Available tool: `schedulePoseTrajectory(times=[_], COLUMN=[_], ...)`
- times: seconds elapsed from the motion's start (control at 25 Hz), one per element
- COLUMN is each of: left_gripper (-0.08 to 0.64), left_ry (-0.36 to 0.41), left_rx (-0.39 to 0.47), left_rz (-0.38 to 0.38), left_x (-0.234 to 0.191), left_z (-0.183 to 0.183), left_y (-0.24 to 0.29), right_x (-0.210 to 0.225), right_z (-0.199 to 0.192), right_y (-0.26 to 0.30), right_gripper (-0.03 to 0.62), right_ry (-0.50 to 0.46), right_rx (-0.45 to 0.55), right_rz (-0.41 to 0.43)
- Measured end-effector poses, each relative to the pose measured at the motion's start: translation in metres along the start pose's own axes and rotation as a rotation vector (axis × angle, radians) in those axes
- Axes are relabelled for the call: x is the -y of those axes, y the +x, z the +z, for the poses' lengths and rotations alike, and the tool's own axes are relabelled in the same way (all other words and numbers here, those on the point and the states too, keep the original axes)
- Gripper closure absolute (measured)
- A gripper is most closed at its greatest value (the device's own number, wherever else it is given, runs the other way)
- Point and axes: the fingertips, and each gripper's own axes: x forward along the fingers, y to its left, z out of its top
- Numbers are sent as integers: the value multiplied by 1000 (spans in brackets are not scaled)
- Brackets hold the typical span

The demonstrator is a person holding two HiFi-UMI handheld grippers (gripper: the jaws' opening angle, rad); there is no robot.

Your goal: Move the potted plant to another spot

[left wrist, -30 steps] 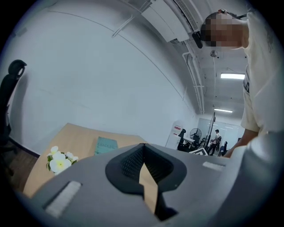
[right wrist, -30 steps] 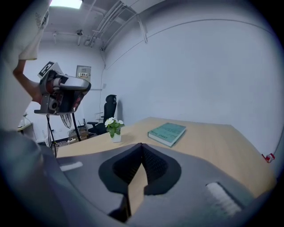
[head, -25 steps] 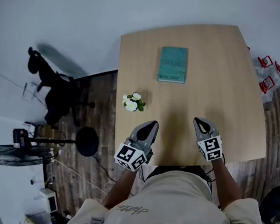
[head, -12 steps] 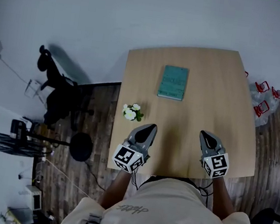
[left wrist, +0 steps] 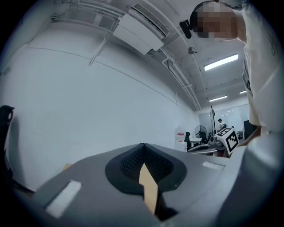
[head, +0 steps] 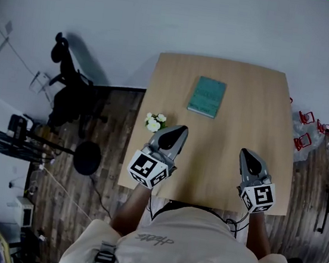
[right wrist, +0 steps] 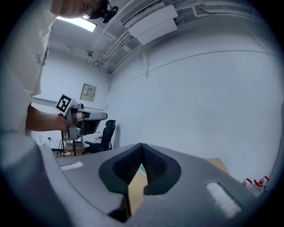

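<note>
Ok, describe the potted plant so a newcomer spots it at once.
Find the light wooden table in the head view. At its left edge, nearer the person than the teal book, stands the potted plant. It alone has white flowers and green leaves; the book is flat and rectangular.

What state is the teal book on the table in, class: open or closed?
Closed. In the head view the book lies flat on the table, showing only its teal cover, with no pages spread.
</note>
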Motion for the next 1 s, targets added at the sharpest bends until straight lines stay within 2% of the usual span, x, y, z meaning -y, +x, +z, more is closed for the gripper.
schedulePoseTrajectory(times=[0.2, 0.44, 1.0], left_gripper=[543, 543, 541], left_ry=[34, 42, 39], left_rx=[36, 44, 23], left_rz=[16, 34, 71], left_x=[-2, -6, -28], left_z=[27, 31, 9], left_y=[-4, -16, -31], right_x=[-3, -12, -22], right_z=[35, 62, 60], right_y=[8, 19, 39], right_gripper=[591, 591, 591], right_ry=[-30, -51, -54], right_rx=[59, 107, 99], right_rz=[21, 52, 54])
